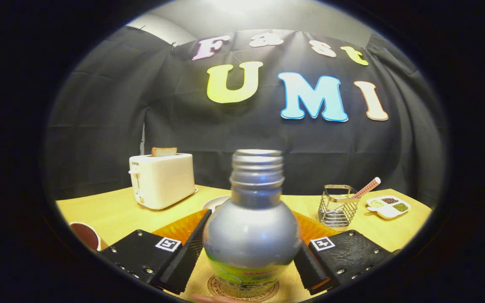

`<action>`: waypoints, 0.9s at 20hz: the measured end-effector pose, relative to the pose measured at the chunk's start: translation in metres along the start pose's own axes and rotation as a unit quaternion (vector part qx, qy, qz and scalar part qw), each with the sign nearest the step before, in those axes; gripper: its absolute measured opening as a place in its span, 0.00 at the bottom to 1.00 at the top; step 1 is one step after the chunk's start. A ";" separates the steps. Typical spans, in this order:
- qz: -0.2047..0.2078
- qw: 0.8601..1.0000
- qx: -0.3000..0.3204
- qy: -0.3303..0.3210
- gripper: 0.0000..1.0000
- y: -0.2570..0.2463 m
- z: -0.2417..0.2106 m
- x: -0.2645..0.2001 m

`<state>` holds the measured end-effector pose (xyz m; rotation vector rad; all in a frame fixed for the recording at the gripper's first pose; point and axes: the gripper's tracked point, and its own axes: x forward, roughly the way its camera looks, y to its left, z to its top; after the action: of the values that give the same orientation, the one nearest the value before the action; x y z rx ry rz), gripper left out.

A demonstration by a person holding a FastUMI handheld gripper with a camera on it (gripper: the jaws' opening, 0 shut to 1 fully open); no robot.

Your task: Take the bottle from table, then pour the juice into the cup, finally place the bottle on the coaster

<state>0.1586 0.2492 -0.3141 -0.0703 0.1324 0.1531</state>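
You have light coming from above: the ceiling shows a bright, washed-out patch, while the cloth wall stays dark and the table (112,212) is evenly lit in warm yellow. The bottle (251,227) between the fingers of your gripper (251,261) carries a soft sheen on its silver shoulder, and its near surface looks slightly soft. The toaster (161,180) is sharp enough. Toward the rim the fisheye bends the table edge strongly and the picture darkens.

One bottle (251,227), one cup (85,235), one coaster (242,288), one toaster (162,180)
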 end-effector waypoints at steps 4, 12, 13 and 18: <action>-0.018 1.000 0.006 -0.008 0.96 -0.009 0.033 -0.014; -0.060 0.997 -0.001 -0.049 0.96 -0.052 0.157 -0.078; -0.067 0.996 -0.002 -0.054 0.96 -0.059 0.170 -0.087; -0.098 0.993 -0.011 -0.062 0.96 -0.090 0.218 -0.125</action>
<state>0.0779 0.1592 -0.0764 -0.0948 -0.0008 -0.0379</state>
